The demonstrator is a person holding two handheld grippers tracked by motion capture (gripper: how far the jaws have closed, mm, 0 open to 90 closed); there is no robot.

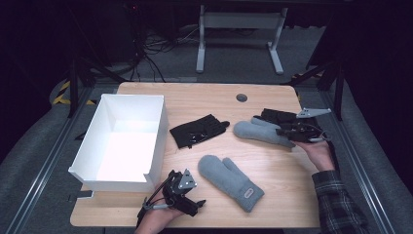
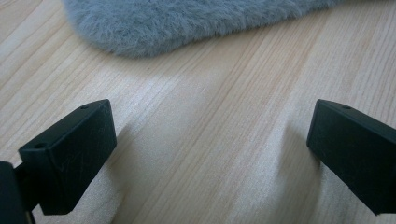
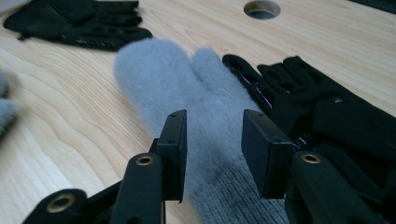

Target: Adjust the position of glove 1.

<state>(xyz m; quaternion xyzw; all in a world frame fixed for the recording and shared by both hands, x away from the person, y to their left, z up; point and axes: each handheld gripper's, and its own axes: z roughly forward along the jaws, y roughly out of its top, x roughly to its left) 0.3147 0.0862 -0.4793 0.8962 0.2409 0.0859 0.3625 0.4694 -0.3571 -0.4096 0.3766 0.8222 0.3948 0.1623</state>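
Grey fuzzy mittens are what's being handled here, looks like a sort-into-the-box job. Right claw (image 1: 287,132) is around the cuff end of the far mitten (image 1: 258,129), which lies just beside a black glove (image 1: 277,117) near the right edge of the table (image 1: 272,165). From the right gripper view the jaws sit partly closed on either side of the knit cuff (image 3: 219,196), but whether the pads are actually pinching it I can't tell. Left claw (image 1: 187,197) is wide open with nothing in it, parked low by the front edge, next to the near mitten (image 1: 231,180). My guess at the step: picking up the far mitten, with the white box (image 1: 122,141) at the left as the likely drop spot. Next move would need a firm squeeze on the cuff, then a lift clear of that black glove so it doesn't drag along. High view gives the whole layout, including a second black glove (image 1: 198,130) mid-table. Left gripper view adds the close-up: bare wood between the jaws and the mitten's fluffy edge (image 2: 187,23) just ahead.
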